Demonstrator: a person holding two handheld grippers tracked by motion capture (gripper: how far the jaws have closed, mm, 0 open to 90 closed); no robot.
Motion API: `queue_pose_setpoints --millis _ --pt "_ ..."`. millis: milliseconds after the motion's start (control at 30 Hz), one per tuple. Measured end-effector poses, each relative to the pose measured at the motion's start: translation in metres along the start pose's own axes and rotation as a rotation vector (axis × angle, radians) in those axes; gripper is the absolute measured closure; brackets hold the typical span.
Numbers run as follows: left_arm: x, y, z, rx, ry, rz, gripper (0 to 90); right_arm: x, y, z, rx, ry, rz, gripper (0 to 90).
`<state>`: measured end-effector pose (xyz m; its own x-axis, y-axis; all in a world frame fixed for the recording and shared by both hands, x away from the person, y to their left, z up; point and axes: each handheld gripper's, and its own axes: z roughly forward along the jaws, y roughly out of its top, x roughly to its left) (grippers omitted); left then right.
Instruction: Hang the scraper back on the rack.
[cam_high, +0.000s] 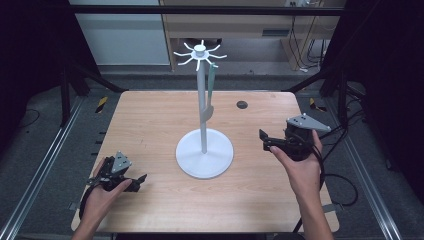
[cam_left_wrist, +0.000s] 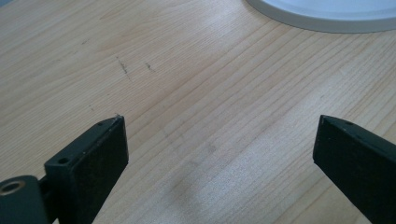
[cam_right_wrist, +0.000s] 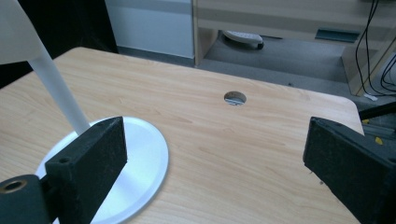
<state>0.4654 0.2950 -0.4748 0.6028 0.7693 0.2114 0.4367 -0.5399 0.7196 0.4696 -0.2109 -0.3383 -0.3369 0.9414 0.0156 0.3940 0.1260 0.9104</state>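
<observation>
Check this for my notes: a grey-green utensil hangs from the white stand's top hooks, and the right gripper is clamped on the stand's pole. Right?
Not quite. The utensil does hang from the stand, but the right gripper grips nothing: the right gripper view shows its jaws wide apart over bare table, beside the base.

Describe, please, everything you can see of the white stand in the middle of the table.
The white stand looks like painted metal or plastic: a flat round base, a thin upright pole, and a crown of short prongs spreading out at the top. It stands straight near the centre of the wooden table. A long grey-green utensil, perhaps a spoon, hangs from one prong beside the pole. Both grippers are away from the stand, so neither touches it.
</observation>
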Motion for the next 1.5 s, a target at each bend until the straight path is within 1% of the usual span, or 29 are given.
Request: queue_pose_setpoints --millis 67,100,167,267,300,400,433,633,733,767,900,1000,1033,1133,1167,1200,1300,1333,1433,1467,1500 --pt "0.000 0.000 0.000 -0.002 -0.001 0.000 3.0 0.000 -0.002 0.001 0.002 -0.001 0.001 6.7" --pt "0.000 0.000 0.000 -0.004 0.000 0.000 3.0 0.000 -0.008 0.004 0.015 -0.001 0.004 6.7" --pt "0.001 0.000 -0.001 -0.004 0.001 0.005 3.0 -0.001 -0.013 0.007 0.025 0.002 0.010 6.6" --pt "0.001 0.000 -0.001 -0.011 0.004 -0.004 3.0 -0.001 -0.019 0.010 0.035 0.002 0.013 6.6" --pt "0.001 0.000 -0.001 -0.009 0.003 -0.002 3.0 -0.002 -0.023 0.013 0.044 0.003 0.016 6.6" --pt "0.002 0.000 -0.001 -0.011 0.002 -0.004 3.0 -0.003 -0.028 0.016 0.049 0.001 0.019 6.6" --pt "0.002 0.000 -0.001 -0.010 0.003 -0.003 3.0 -0.004 -0.032 0.019 0.055 0.000 0.027 7.0" --pt "0.001 0.000 -0.001 -0.009 0.005 -0.002 2.9 -0.007 -0.042 0.027 0.078 -0.008 0.044 7.4" --pt "0.001 0.000 -0.001 -0.006 0.006 0.000 3.0 -0.009 -0.048 0.033 0.093 0.003 0.054 7.0" --pt "0.001 0.000 -0.001 -0.006 0.008 0.000 2.9 -0.010 -0.050 0.035 0.101 0.000 0.059 7.0" --pt "0.002 0.000 0.000 -0.006 0.007 -0.001 2.9 -0.013 -0.055 0.043 0.117 0.000 0.084 7.0" --pt "0.003 0.000 -0.001 -0.002 0.008 0.001 3.0 -0.014 -0.056 0.046 0.127 -0.002 0.083 6.9" --pt "0.003 -0.001 -0.001 -0.006 0.010 -0.004 2.9 -0.015 -0.057 0.048 0.132 -0.003 0.086 6.9" --pt "0.003 -0.001 -0.001 -0.006 0.011 -0.005 2.9 -0.016 -0.060 0.055 0.141 -0.005 0.101 7.0" --pt "0.003 -0.001 -0.002 -0.007 0.010 -0.006 2.9 -0.016 -0.060 0.055 0.141 -0.005 0.101 7.0" --pt "0.003 -0.001 -0.002 -0.008 0.011 -0.006 2.9 -0.016 -0.061 0.057 0.140 -0.011 0.115 7.4" --pt "0.004 -0.001 -0.002 -0.004 0.011 -0.006 3.0 -0.018 -0.065 0.063 0.153 -0.019 0.133 7.9" --pt "0.004 -0.001 -0.002 -0.004 0.011 -0.006 2.9 -0.019 -0.068 0.067 0.156 -0.017 0.141 7.9" --pt "0.004 -0.001 -0.001 -0.004 0.009 -0.006 3.0 -0.020 -0.070 0.069 0.166 -0.018 0.149 8.3" --pt "0.004 -0.001 -0.001 -0.003 0.010 -0.005 3.0 -0.020 -0.073 0.072 0.176 -0.008 0.165 8.5" --pt "0.004 -0.001 -0.001 -0.002 0.010 -0.005 2.9 -0.020 -0.073 0.072 0.176 -0.008 0.165 8.5"
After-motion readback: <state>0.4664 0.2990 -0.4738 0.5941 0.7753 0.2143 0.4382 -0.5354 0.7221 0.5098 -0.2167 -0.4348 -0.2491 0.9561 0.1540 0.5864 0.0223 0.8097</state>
